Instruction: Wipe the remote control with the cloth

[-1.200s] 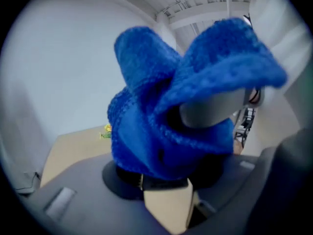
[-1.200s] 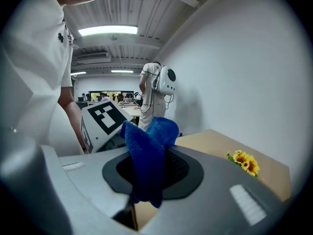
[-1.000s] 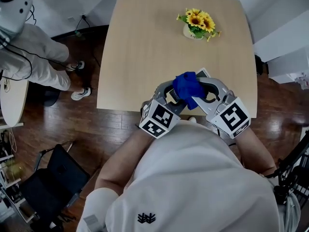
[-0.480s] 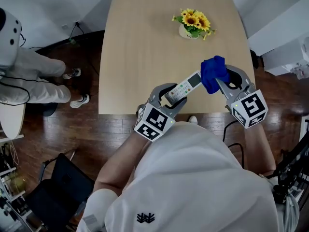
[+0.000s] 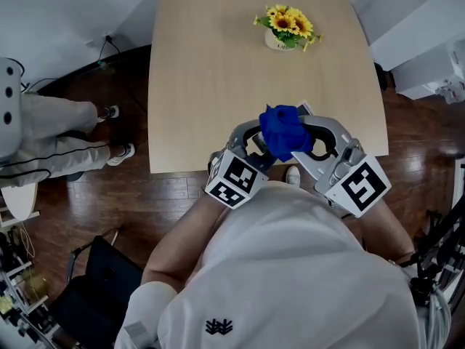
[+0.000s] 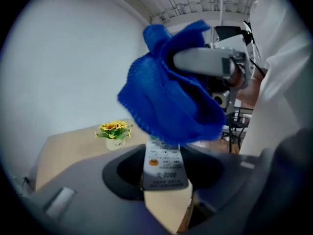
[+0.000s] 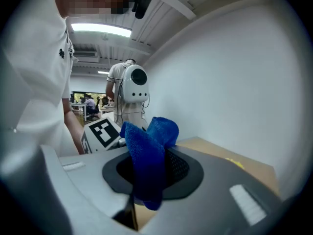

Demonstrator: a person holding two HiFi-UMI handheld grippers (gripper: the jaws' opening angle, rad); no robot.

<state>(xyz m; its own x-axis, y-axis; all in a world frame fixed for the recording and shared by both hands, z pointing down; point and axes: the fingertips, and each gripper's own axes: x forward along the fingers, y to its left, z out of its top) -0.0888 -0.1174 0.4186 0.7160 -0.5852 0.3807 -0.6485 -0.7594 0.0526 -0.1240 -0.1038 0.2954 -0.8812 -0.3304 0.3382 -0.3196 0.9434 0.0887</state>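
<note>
Clamping, left gripper [image 6: 165,187]: jaws closed on the near end of the white remote control [image 6: 165,166], which points away from the person, buttons up.
Right gripper [image 7: 142,199]: jaws shut on the blue cloth [image 7: 147,161]; a bunched fold stands up above the jaws and a tail hangs below them.
Cloth on remote: in the left gripper view the cloth lies over the far part of the remote and hides it; only the near stretch with its orange button and label shows.
Where the pair sits: in the head view both grippers meet over the near edge of the table [image 5: 211,71], close in front of the person's chest, the cloth between them.
Remote tip: a small white corner peeks out just beyond the cloth in the head view.
Table: light wood, with a small pot of sunflowers [image 5: 285,29] near the far edge, well apart from the grippers.
Surroundings: dark wood floor [image 5: 167,195]; a second person [image 5: 43,140] in light clothes stands at the left; a black chair [image 5: 94,289] lower left.
</note>
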